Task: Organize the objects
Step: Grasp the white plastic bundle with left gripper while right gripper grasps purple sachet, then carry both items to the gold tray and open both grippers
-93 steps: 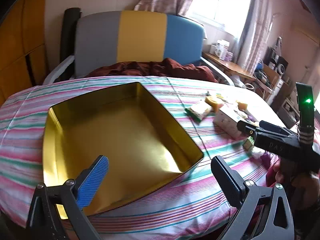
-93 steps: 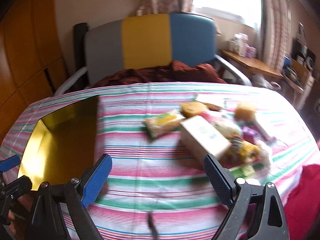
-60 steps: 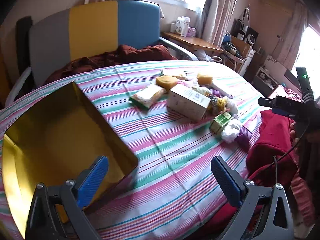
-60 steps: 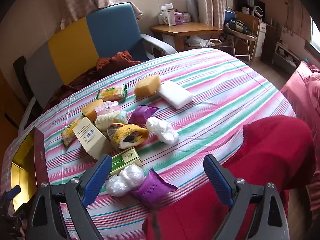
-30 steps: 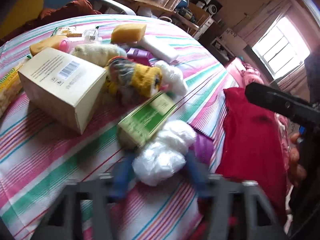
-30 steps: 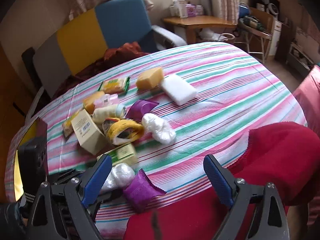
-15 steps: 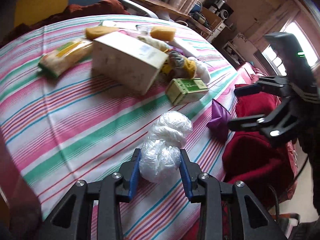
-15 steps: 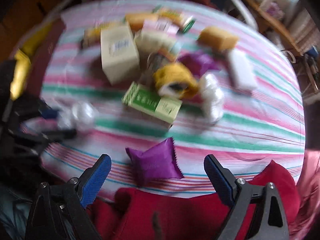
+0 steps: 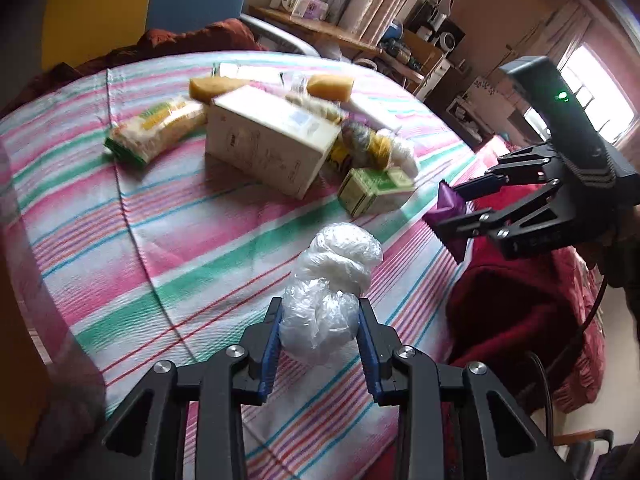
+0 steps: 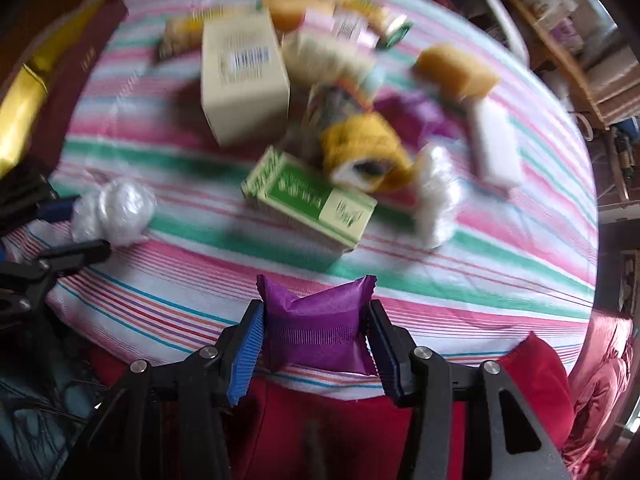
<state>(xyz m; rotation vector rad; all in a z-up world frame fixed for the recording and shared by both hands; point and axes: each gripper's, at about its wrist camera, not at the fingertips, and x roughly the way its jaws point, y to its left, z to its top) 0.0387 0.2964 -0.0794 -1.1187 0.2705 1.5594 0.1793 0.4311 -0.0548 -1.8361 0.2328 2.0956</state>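
Gripping at mid-body, the left gripper is closed on a clear plastic-wrapped white bundle projecting ahead of its fingers; the right gripper pinches a purple foil sachet likewise; both judged light, soft, crushable, slippery.

A white bundle wrapped in clear plastic is pinched between the left tongs above the striped surface, and a purple foil pouch is clamped upright in the right tongs at the near edge. Farther off lie a green carton, a cream box with a barcode, a yellow knitted roll, a second white plastic bundle, a white block, orange sponges and a yellow-green snack packet, crowded together.
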